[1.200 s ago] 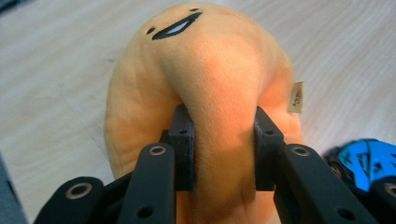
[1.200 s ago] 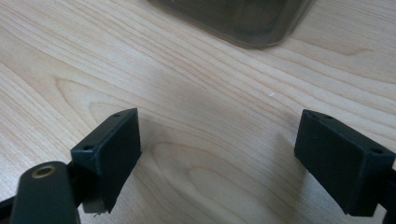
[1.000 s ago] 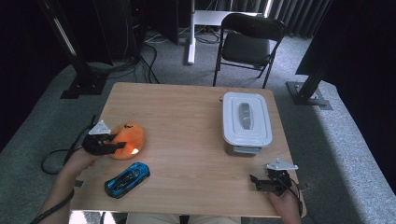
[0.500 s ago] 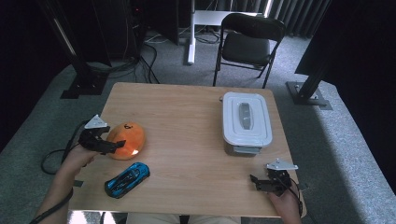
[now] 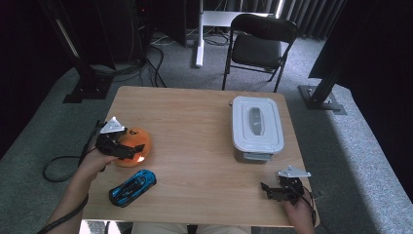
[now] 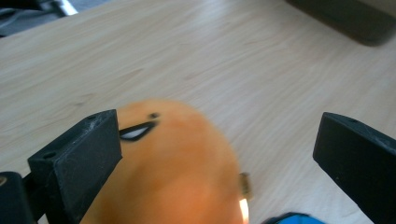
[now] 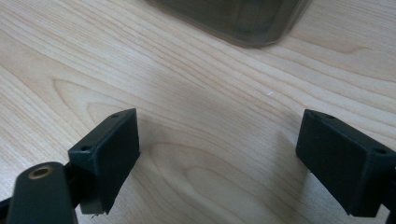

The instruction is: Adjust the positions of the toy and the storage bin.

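An orange plush toy (image 5: 138, 145) with a small face lies on the wooden table (image 5: 195, 126) at the left. My left gripper (image 5: 127, 151) hovers over it from the left. Its jaws have just been opening, and in the left gripper view the orange plush toy (image 6: 177, 172) sits between them, close to the left jaw and well apart from the right one; my left gripper (image 6: 217, 135) stands open. Near the front right corner my right gripper (image 5: 269, 191) rests open; between the jaws of my right gripper (image 7: 219, 135) there is bare wood.
A blue toy car (image 5: 133, 187) lies in front of the plush, its edge (image 6: 292, 218) just below the left jaws. A lidded white container (image 5: 256, 126) stands at the right, beyond the right gripper. A black folding chair (image 5: 260, 46) stands past the far edge.
The left jaws, closed on the orange plush a second ago, have spread wide and let it go. The left hand has lifted and shifted a little. The right gripper has stayed still.
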